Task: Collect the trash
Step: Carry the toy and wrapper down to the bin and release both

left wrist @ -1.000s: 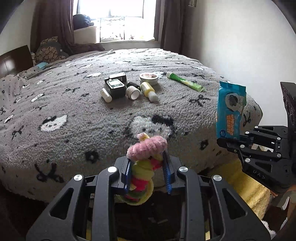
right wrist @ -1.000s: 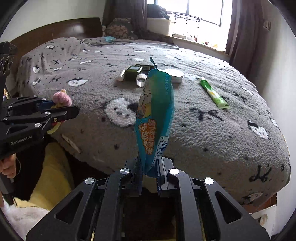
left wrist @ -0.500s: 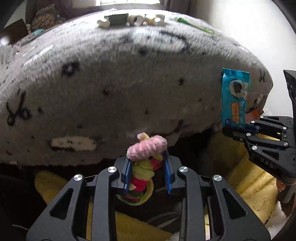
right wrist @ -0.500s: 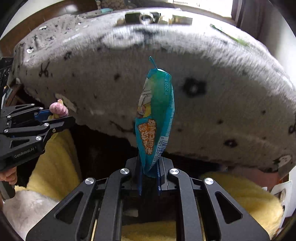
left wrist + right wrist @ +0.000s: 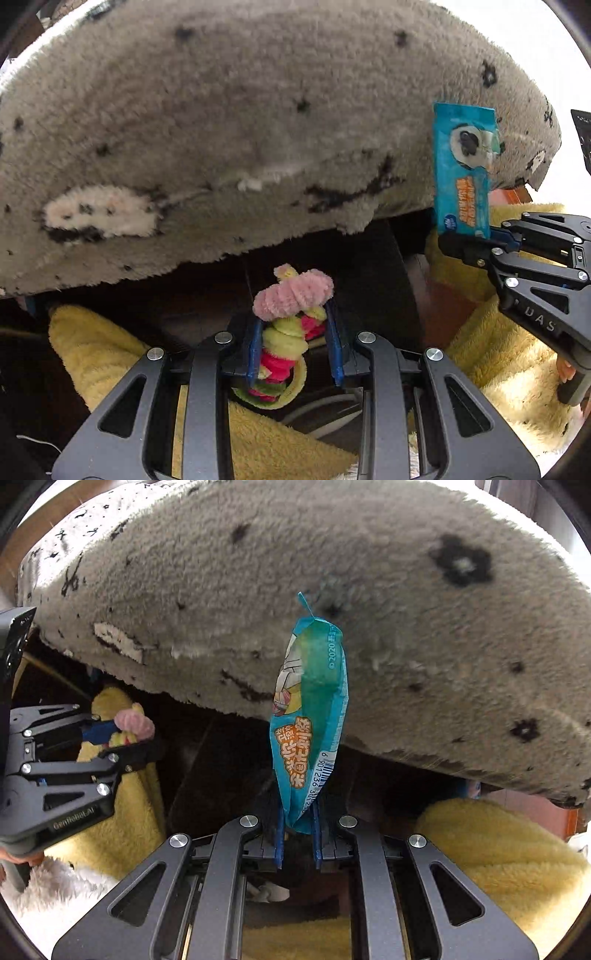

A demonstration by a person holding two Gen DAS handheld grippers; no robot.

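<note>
My left gripper (image 5: 293,332) is shut on a fuzzy pink, yellow-green and red bundle (image 5: 291,295), held upright below the bed's edge; it also shows in the right wrist view (image 5: 129,727). My right gripper (image 5: 297,823) is shut on a blue snack wrapper (image 5: 310,716) that stands upright between the fingers. The wrapper also shows in the left wrist view (image 5: 463,170), to the right of the left gripper, with the right gripper (image 5: 476,242) under it.
The grey fleece blanket (image 5: 240,129) hangs over the bed edge just ahead and above both grippers. Below it is a dark gap under the bed (image 5: 221,753). Yellow fleece-clad legs (image 5: 103,350) (image 5: 480,842) sit on both sides.
Both grippers have dropped from above the bed top to below its edge, still holding their items. The bottles and tubes on the bed have gone out of view.
</note>
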